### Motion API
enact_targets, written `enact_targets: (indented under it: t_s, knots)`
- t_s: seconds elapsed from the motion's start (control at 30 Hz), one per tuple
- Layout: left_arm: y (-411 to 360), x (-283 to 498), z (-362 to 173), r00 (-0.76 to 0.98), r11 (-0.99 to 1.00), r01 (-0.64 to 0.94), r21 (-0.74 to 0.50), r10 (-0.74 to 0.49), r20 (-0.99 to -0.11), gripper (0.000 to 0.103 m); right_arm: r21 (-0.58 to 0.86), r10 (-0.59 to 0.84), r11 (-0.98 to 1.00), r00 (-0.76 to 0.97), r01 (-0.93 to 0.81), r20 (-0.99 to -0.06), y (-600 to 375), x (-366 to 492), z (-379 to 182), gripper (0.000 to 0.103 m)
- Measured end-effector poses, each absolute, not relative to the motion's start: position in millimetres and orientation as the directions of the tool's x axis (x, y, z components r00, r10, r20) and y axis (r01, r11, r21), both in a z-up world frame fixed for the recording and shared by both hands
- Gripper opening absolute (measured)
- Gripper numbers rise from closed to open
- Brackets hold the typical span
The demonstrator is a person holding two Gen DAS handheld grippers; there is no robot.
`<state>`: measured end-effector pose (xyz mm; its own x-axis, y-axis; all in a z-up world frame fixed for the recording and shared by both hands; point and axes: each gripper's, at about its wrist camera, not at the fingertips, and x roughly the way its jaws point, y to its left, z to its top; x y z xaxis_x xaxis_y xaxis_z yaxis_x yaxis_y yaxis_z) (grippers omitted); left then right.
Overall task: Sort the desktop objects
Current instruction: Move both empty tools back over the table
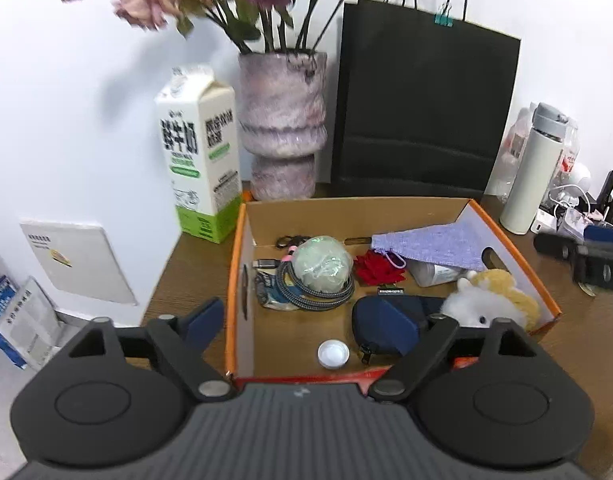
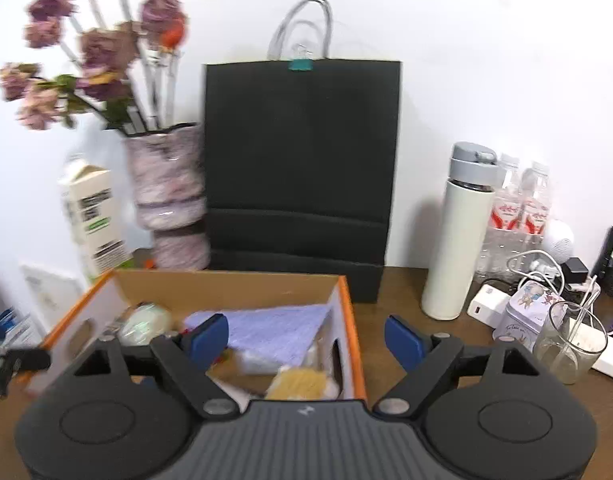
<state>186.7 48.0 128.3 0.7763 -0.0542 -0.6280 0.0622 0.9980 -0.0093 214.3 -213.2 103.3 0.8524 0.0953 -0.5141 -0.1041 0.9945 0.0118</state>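
An orange-edged cardboard box [image 1: 426, 205] stands on the wooden desk and also shows in the right wrist view [image 2: 234, 278]. In it lie a pale green ball [image 1: 322, 265], a braided cable [image 1: 314, 300], a red flower [image 1: 376, 270], a purple cloth pouch [image 1: 434, 246], a navy case [image 1: 390, 322], a white cap [image 1: 333, 354] and a plush toy [image 1: 490, 296]. My left gripper [image 1: 318, 320] is open and empty above the box's near edge. My right gripper [image 2: 306, 336] is open and empty over the box's right wall.
A milk carton [image 1: 198, 152], a vase of dried flowers [image 1: 282, 124] and a black paper bag [image 2: 302, 176] stand behind the box. To the right are a white thermos [image 2: 458, 240], water bottles [image 2: 522, 208], chargers with cables [image 2: 490, 308], a small tin [image 2: 526, 312] and a glass [image 2: 566, 340].
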Motion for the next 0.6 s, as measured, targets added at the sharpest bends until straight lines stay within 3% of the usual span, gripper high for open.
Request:
enact_targets:
  t_s: [0.07,0.23,0.47,0.6]
  knots:
    - [46,174,133,0.786,0.999,0.048,-0.004,-0.040,-0.617,0.103,0.018,0.135,0.989,0.833,-0.149,-0.537,-215,201,107,0.088]
    - [47,122,126,0.837,0.995,-0.092,0.030,0.093,-0.540,0.103,-0.034,0.129,0.984,0.830,-0.176,-0.543,-214,157,91,0.092]
    - [51,38,59,0.819,0.991,-0.063,-0.116,-0.015,-0.574,0.103,0.011,0.146,0.985,0.808,-0.171,-0.571,-227,64,25,0.094]
    - [44,-9,23,0.804,0.990,-0.068,-0.120,-0.017,-0.595,0.103,0.062,0.138,0.990,0.797,-0.125,-0.588,-234,17,-4,0.094]
